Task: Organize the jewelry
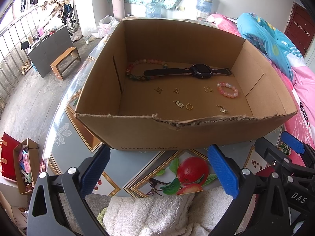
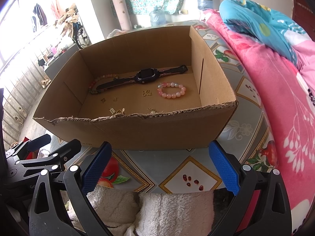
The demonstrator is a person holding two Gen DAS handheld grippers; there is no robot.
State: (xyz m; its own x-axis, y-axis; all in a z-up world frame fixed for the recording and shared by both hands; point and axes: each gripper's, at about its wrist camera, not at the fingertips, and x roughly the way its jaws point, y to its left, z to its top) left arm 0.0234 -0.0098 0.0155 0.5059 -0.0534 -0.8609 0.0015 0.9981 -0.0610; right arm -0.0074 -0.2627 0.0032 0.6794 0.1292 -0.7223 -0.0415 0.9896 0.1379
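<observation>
An open cardboard box (image 1: pixel 149 135) (image 2: pixel 157 129) stands on the table. Inside lie a black watch (image 1: pixel 198 70) (image 2: pixel 145 76), a long string of pink and dark beads (image 1: pixel 135 66) (image 2: pixel 98 82), a small pink bead bracelet (image 1: pixel 227 89) (image 2: pixel 171 90), a gold ring (image 1: pixel 189 106) and several small gold charms (image 1: pixel 177 90) (image 2: pixel 147 93). My left gripper (image 1: pixel 159 169) is open and empty, in front of the box's near wall. My right gripper (image 2: pixel 160 167) is open and empty, also in front of the box, and shows at the right in the left wrist view (image 1: pixel 283 157).
The table (image 1: pixel 137 169) (image 2: pixel 189 173) has a fruit-patterned cover. A white fluffy towel (image 1: pixel 153 212) (image 2: pixel 157 212) lies at its near edge. A pink and blue quilt (image 2: pixel 275 78) is piled to the right. A wooden stool (image 1: pixel 66 63) stands on the floor at left.
</observation>
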